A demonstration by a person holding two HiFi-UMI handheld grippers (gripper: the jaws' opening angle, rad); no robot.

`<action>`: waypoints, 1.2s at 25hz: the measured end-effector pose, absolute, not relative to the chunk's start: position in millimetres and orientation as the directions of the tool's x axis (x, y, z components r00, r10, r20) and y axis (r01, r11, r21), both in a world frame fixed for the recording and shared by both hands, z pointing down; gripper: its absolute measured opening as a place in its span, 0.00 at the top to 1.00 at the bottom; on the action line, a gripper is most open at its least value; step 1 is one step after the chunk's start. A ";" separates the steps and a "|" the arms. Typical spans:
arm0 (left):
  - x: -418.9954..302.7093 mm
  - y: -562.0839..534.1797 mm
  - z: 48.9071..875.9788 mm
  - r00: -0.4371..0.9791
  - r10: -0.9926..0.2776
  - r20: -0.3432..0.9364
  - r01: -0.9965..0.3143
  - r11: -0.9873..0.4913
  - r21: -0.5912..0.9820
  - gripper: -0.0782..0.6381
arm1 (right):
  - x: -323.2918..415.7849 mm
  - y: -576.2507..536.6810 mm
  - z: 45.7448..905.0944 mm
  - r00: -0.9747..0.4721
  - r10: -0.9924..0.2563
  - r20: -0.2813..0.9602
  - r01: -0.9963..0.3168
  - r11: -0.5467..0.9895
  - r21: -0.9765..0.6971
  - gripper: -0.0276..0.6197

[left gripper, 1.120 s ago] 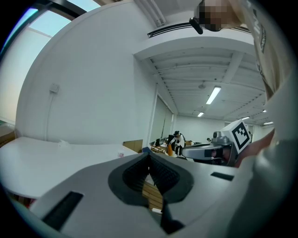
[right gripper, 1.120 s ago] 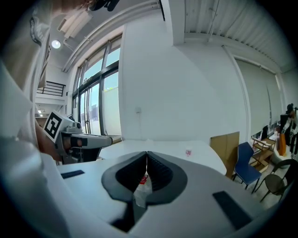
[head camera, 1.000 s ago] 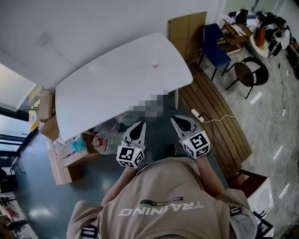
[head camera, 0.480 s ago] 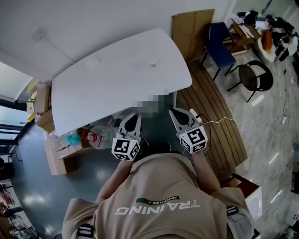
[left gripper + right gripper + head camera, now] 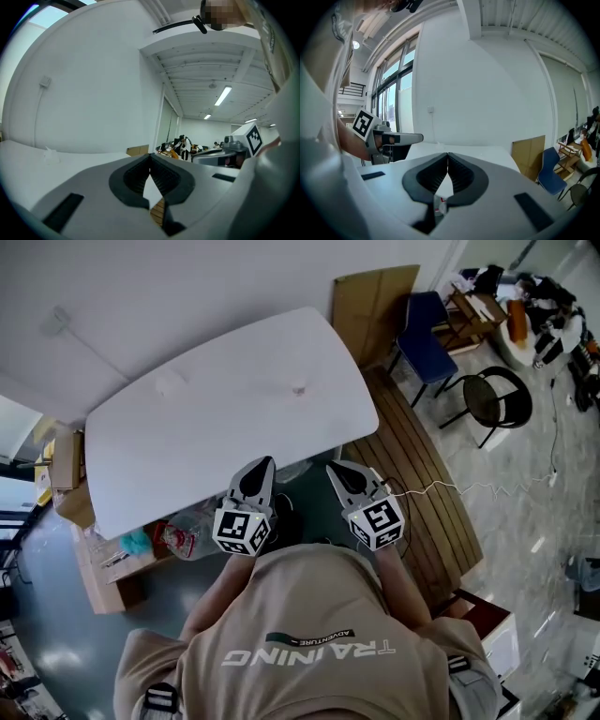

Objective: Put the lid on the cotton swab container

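Both grippers hang in front of my chest, short of the near edge of the white table (image 5: 216, 427). My left gripper (image 5: 264, 463) is shut with nothing in it, and its jaws (image 5: 150, 159) meet at the tips. My right gripper (image 5: 331, 468) is also shut and empty (image 5: 448, 157). On the tabletop a small pinkish thing (image 5: 298, 388) lies far from both grippers. A faint clear thing (image 5: 169, 382) lies toward the far left. Both are too small to tell whether either is the cotton swab container or its lid.
Cardboard boxes (image 5: 98, 573) and a plastic bag (image 5: 187, 532) sit under the table's left end. A cardboard sheet (image 5: 361, 301) leans on the wall. A blue chair (image 5: 427, 320) and a black round chair (image 5: 497, 399) stand to the right. A power strip with its cable (image 5: 389, 486) lies on the wooden floor.
The view has shifted, and both grippers sit a little further left and closer to the table's near edge. Both stay shut and empty.
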State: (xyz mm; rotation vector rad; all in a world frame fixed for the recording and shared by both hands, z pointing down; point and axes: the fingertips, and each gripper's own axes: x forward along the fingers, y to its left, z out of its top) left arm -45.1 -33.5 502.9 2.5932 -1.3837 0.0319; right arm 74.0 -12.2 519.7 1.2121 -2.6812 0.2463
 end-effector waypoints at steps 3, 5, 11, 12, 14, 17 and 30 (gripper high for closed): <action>-44.3 -65.7 497.2 0.589 -0.802 0.098 -0.804 -0.570 0.171 0.87 | 67.4 -39.0 511.3 -0.638 -0.733 0.237 -0.762 0.644 -0.060 0.93; -44.9 -86.3 492.8 0.607 -0.789 0.090 -0.790 -0.588 0.175 0.87 | 59.4 -57.3 503.7 -0.631 -0.741 0.230 -0.768 0.638 -0.053 0.93; -39.0 -136.5 489.7 0.695 -0.713 0.088 -0.716 -0.676 0.175 0.87 | 43.2 -106.9 491.0 -0.588 -0.780 0.212 -0.804 0.593 -0.048 0.93; -39.0 -142.9 491.8 0.708 -0.701 0.089 -0.704 -0.688 0.177 0.87 | 41.6 -112.7 491.6 -0.578 -0.788 0.213 -0.812 0.582 -0.050 0.93; -40.1 -154.9 496.0 0.727 -0.680 0.092 -0.684 -0.707 0.183 0.87 | 38.9 -122.8 493.3 -0.558 -0.801 0.218 -0.826 0.562 -0.051 0.93; -40.6 -168.6 501.8 0.750 -0.655 0.092 -0.659 -0.727 0.191 0.87 | 36.8 -133.3 498.5 -0.533 -0.814 0.229 -0.842 0.536 -0.055 0.93; -41.2 -206.0 515.1 0.742 -0.662 0.109 -0.666 -0.708 0.235 0.87 | 30.6 -167.5 515.4 -0.550 -0.779 0.300 -0.827 0.558 -0.069 0.93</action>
